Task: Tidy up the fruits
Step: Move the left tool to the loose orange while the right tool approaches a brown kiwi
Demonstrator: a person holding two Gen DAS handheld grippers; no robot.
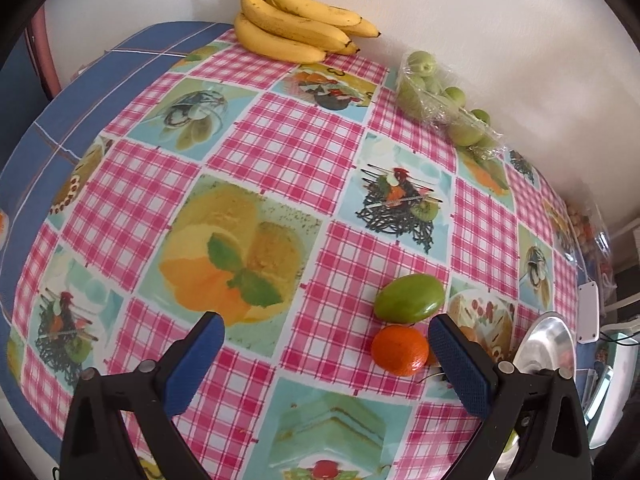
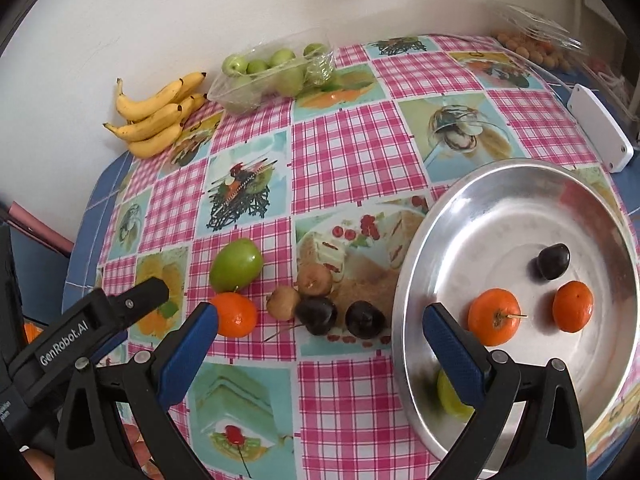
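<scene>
A steel plate [image 2: 416, 280] on the right holds two tangerines [image 2: 495, 316], a dark plum [image 2: 554, 261] and a yellow-green fruit [image 2: 450, 398] partly hidden behind my right finger. On the cloth to its left lie two dark plums [image 2: 318, 315], two brown fruits [image 2: 314, 279], a tangerine [image 2: 236, 315] and a green fruit [image 2: 236, 265]. My right gripper [image 2: 320, 328] is open and empty above them. My left gripper [image 1: 326, 340] is open and empty, with the tangerine [image 1: 400, 350] and green fruit [image 1: 409, 298] just inside its right finger [image 1: 460, 364]. The plate's edge [image 1: 548, 344] shows at the right.
Bananas [image 2: 156, 114] and a clear bag of green fruits [image 2: 276, 72] lie by the back wall; both also show in the left wrist view, bananas [image 1: 296, 28] and bag [image 1: 444, 100]. A white box [image 2: 600, 132] and a bag of small fruits [image 2: 536, 46] sit far right.
</scene>
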